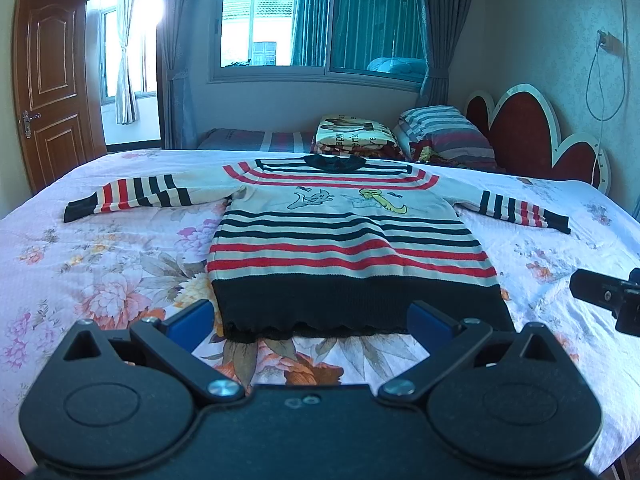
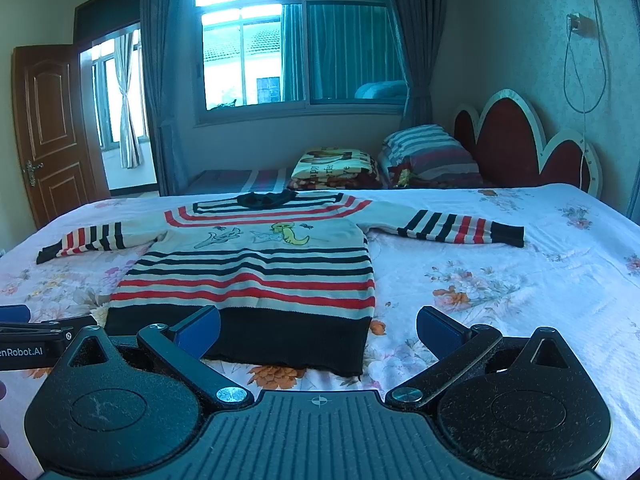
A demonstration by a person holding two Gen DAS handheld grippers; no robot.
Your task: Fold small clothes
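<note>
A small striped sweater [image 1: 344, 240] [image 2: 256, 272] in cream, red and black lies flat on the bed, both sleeves spread out, collar at the far side. Its black hem faces me. My left gripper [image 1: 308, 322] hovers open just before the hem, with its blue pads wide apart. My right gripper [image 2: 318, 328] is open too, near the hem's right corner, nothing between its fingers. In the left wrist view the right gripper [image 1: 608, 296] shows at the right edge. In the right wrist view the left gripper [image 2: 32, 334] shows at the left edge.
The floral bedsheet [image 1: 100, 264] [image 2: 500, 280] covers a wide bed. Pillows and a folded blanket [image 1: 356, 132] [image 2: 340, 168] sit at the far side by the red headboard [image 1: 532, 128]. A window and a wooden door [image 1: 48, 88] stand beyond.
</note>
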